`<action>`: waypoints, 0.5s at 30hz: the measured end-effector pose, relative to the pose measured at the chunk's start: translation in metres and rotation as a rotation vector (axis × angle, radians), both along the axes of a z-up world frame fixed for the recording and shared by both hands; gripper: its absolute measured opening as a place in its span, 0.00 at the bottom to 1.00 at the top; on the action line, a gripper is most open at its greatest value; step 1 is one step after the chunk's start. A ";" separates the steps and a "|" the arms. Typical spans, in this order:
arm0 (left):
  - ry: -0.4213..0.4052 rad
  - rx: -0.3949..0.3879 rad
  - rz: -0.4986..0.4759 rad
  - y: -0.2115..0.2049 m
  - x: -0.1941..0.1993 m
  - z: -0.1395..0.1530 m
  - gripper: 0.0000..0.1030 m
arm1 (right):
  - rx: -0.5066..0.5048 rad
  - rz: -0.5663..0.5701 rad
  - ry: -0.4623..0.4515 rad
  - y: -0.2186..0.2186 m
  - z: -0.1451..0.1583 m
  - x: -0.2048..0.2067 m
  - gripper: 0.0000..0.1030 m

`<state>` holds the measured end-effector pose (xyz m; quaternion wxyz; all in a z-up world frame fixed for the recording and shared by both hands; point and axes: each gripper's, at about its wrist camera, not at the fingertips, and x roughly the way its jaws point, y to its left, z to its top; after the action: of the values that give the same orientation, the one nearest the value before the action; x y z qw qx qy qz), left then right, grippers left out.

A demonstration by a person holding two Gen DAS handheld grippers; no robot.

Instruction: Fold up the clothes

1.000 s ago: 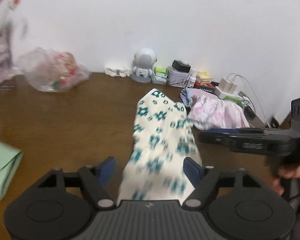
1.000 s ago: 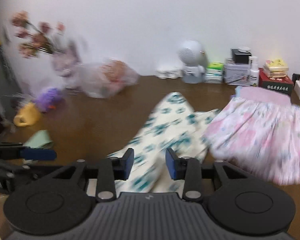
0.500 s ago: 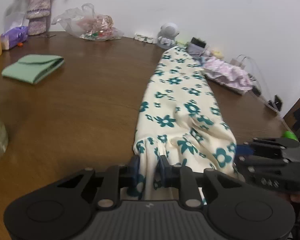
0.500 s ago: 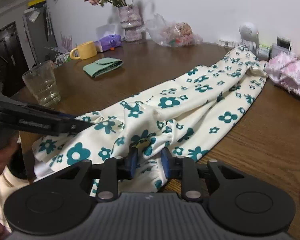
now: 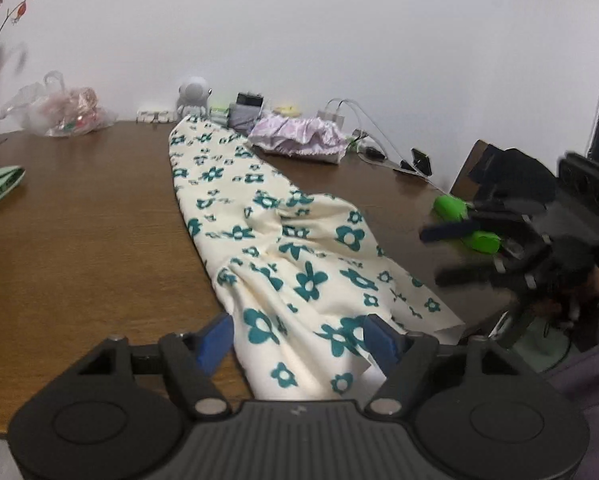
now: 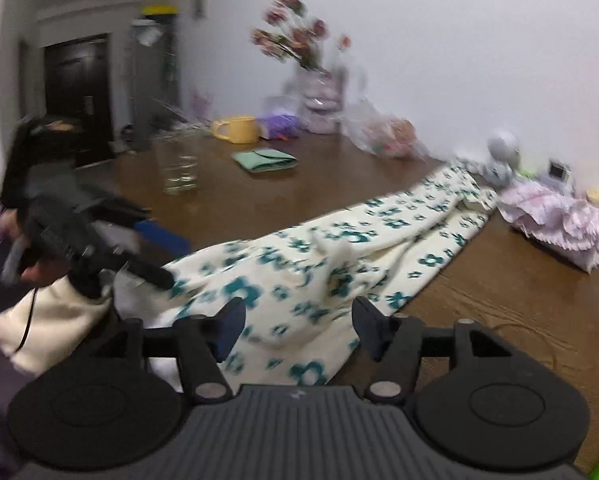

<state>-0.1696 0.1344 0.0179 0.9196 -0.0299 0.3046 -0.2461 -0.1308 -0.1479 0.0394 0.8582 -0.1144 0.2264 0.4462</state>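
Note:
A cream garment with teal flowers (image 5: 283, 240) lies stretched along the brown table (image 5: 79, 240), from the far wall to the near edge, where its end hangs over. My left gripper (image 5: 299, 338) stands at that near end, its jaws opening; the cloth lies between the blue pads (image 5: 215, 336) and they do not press it. My right gripper (image 6: 299, 328) hovers beside it over the same end of the garment (image 6: 339, 264), jaws also opening and holding nothing. Each gripper shows in the other's view: the right gripper (image 5: 435, 258) and the left gripper (image 6: 171, 258).
A pink frilled garment (image 5: 299, 140) lies bunched at the far right. A folded green cloth (image 6: 265, 159), a glass (image 6: 179, 172), a yellow mug (image 6: 237, 129), a flower vase (image 6: 315, 100) and a plastic bag (image 5: 59, 112) stand to the left. Small boxes and cables line the wall.
Half a second ago both grippers were shut on the garment's near end. Both have since let go and spread their jaws, and the cloth now rests laid out on the table.

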 end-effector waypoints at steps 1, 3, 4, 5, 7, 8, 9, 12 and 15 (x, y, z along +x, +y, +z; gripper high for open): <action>0.009 0.008 0.016 -0.003 -0.001 -0.001 0.67 | -0.016 0.021 0.002 0.002 -0.005 -0.003 0.59; 0.045 0.004 0.056 -0.002 0.001 -0.005 0.65 | -0.056 0.071 -0.006 0.007 -0.017 -0.011 0.59; 0.064 -0.002 0.077 0.000 0.002 -0.007 0.59 | -0.079 0.091 -0.021 0.010 -0.022 -0.014 0.60; 0.059 -0.005 0.090 0.002 0.000 -0.006 0.57 | -0.097 0.107 -0.041 0.012 -0.026 -0.019 0.62; 0.069 -0.004 0.105 0.005 -0.004 -0.006 0.56 | -0.121 0.141 -0.075 0.016 -0.031 -0.028 0.74; 0.065 -0.007 0.107 0.006 -0.007 -0.006 0.56 | -0.129 0.161 -0.084 0.017 -0.033 -0.031 0.74; 0.048 -0.014 0.101 0.007 -0.012 -0.005 0.57 | -0.138 0.171 -0.091 0.019 -0.036 -0.035 0.74; -0.066 -0.019 0.027 0.002 -0.031 -0.006 0.71 | -0.164 0.169 -0.117 0.026 -0.042 -0.040 0.68; -0.168 0.088 -0.037 -0.012 -0.043 -0.010 0.82 | -0.148 0.157 -0.113 0.027 -0.044 -0.039 0.61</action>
<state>-0.2130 0.1221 0.0077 0.9376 0.0370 0.2376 -0.2511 -0.1700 -0.1212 -0.0048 0.8212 -0.2196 0.2004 0.4871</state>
